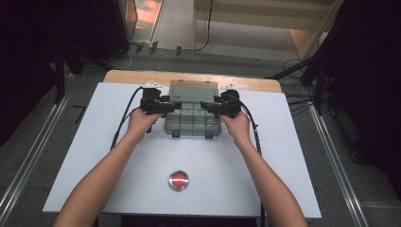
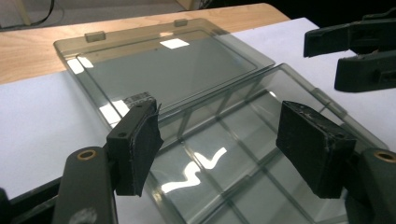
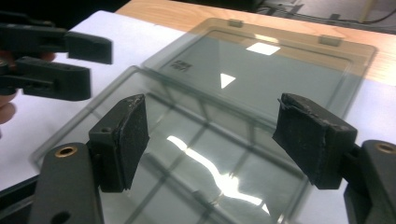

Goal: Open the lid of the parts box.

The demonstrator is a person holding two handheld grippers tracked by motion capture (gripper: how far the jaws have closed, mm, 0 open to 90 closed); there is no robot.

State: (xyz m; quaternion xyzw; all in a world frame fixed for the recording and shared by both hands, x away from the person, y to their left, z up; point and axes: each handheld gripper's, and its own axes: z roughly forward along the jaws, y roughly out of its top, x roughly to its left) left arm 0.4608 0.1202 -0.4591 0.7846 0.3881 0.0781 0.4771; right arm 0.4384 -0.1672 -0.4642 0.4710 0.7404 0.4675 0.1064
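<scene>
A clear smoky-grey compartment box point(image 1: 192, 120) lies open on the white mat, its lid point(image 1: 193, 90) folded back flat on the far side. My left gripper point(image 1: 174, 105) hovers over the box's left edge and my right gripper point(image 1: 205, 106) over its right edge, their tips facing each other. In the left gripper view the jaws point(image 2: 224, 140) stand open above the empty compartments point(image 2: 219, 154), with the lid point(image 2: 163, 65) beyond. The right gripper view shows its jaws point(image 3: 210, 135) open over the box point(image 3: 196, 154) and lid point(image 3: 275, 70). Neither gripper holds anything.
A red push button point(image 1: 178, 180) sits on the white mat point(image 1: 94, 156) near the front edge. A strip of wooden tabletop point(image 1: 137, 75) shows behind the lid. Cables trail from both grippers along the forearms. Dark stands and floor rails flank the table.
</scene>
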